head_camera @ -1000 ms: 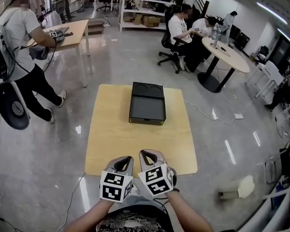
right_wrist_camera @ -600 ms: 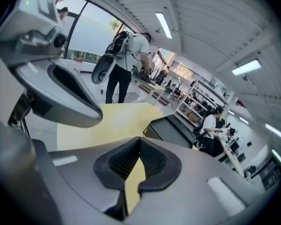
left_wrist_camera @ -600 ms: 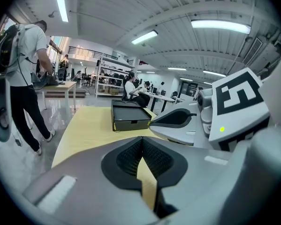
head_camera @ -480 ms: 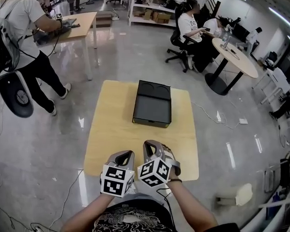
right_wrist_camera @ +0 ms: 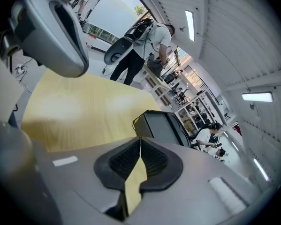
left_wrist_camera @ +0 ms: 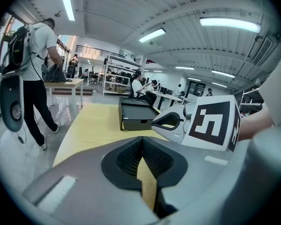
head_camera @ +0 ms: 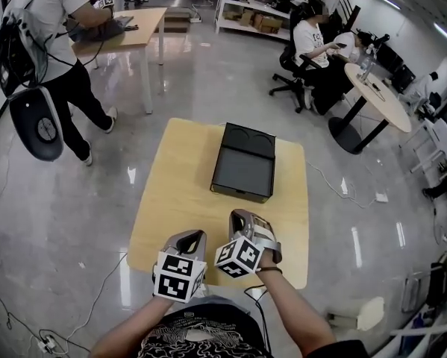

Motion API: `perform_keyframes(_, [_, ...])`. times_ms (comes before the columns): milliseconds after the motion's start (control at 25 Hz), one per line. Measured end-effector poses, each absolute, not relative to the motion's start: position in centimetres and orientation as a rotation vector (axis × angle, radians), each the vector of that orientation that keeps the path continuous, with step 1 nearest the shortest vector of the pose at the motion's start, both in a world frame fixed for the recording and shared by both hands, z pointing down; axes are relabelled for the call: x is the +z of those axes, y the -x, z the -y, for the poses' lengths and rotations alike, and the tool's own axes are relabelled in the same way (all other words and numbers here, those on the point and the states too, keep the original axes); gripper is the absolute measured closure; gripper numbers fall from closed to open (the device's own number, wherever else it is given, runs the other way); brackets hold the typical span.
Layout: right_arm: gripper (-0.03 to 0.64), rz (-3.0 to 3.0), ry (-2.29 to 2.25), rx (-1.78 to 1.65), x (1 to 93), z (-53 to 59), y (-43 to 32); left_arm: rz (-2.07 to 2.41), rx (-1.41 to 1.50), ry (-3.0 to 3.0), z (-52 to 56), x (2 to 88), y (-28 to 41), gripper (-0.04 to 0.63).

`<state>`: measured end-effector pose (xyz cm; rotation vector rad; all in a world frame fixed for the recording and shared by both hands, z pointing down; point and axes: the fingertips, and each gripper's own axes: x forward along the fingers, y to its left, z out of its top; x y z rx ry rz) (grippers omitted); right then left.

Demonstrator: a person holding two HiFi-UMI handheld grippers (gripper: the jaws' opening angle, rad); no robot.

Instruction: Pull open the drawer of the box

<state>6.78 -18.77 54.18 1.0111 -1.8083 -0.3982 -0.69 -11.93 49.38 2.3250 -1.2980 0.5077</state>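
the pale wooden square table [head_camera: 174, 200] carries everything, and its near half is bare, which leaves room for a drawer to slide toward the person. on it, just past the centre toward 12 o'clock in the head view, lies the flat black rectangular box [head_camera: 244, 171], well apart from both tools. its long axis runs from 6 to 12 o'clock, tipped only slightly toward 1, so one short face points at the person at 6 o'clock. that is probably the drawer's front, set there so a straight pull back toward 6 would open it. the end at 12 o'clock shows two round hollows in the top, and the rest of the top is a plain sunken panel. the drawer looks fully in. the grey right gripper with its marker cube [head_camera: 243, 218] hangs over the table's 6 o'clock edge, tilted down and aimed at the box. its jaws are pressed together with nothing between them, only tabletop showing through the slit. the matching grey left gripper [head_camera: 194, 236] sits just beside it at 9 o'clock, also closed on nothing and a little nearer the person. both look parked in a ready pose, with the reach not yet made. a thin dark loop [right_wrist_camera: 133, 121] seems to hang at the near face's corner, perhaps the pull, though it is too small to be sure.
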Motion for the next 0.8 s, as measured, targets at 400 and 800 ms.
perform_keyframes(400, [0.565, 1.694, -0.967, -0.455, 56.5, 19.5, -8.8, 1.327, 0.507, -2.282, 10.9, 49.5, 0.7, 0.576])
perform_keyframes(800, [0.52, 1.593, -0.886, -0.557, 58.9, 20.0, -8.6, 1.348, 0.531, -2.258, 10.2, 49.9, 1.8, 0.576])
